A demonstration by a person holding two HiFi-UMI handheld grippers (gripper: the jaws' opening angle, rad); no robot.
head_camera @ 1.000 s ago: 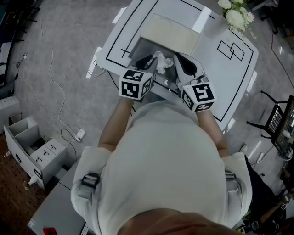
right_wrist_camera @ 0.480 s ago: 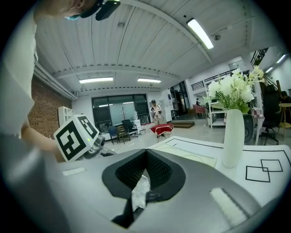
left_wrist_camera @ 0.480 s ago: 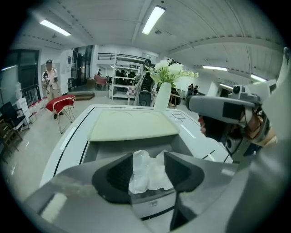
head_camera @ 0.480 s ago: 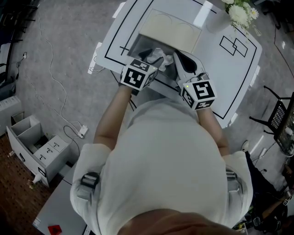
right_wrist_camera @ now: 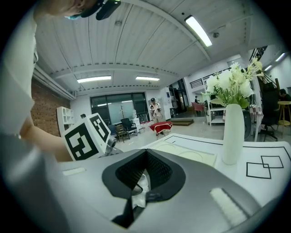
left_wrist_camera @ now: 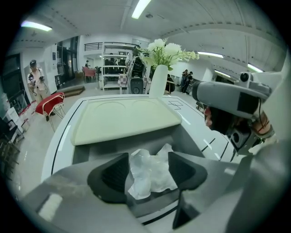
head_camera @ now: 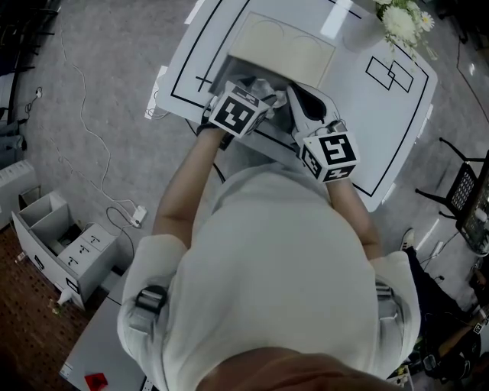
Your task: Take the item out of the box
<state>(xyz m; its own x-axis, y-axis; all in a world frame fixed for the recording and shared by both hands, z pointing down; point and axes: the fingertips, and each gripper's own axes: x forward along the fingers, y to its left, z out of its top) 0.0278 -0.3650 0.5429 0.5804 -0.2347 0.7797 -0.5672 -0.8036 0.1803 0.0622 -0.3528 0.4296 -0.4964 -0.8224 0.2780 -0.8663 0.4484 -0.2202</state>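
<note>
A grey box [head_camera: 226, 76] stands on the white table with its cream lid [head_camera: 283, 50] folded back. Crumpled clear plastic wrap [head_camera: 267, 87] lies in it. My left gripper [left_wrist_camera: 146, 170] tilts down into the box. Its jaws have just been opening and stand wide, one on each side of the wrap [left_wrist_camera: 150, 173], without pressing it. My right gripper [right_wrist_camera: 144, 170] is level at the box's near right side, its jaws together on a bit of the wrap [right_wrist_camera: 142, 189]. In the head view the left gripper [head_camera: 248, 85] and the right gripper [head_camera: 290, 96] flank the wrap.
A white vase of flowers [head_camera: 401, 23] stands at the table's far right corner, tall in the right gripper view [right_wrist_camera: 233, 132]. Black lines mark the table [head_camera: 382, 122]. A drawer unit [head_camera: 53, 244] and cables lie on the floor at left.
The left gripper has moved forward and tipped down into the box, its marker cube rolling over. Its jaws have spread. The right gripper has stayed in place.
</note>
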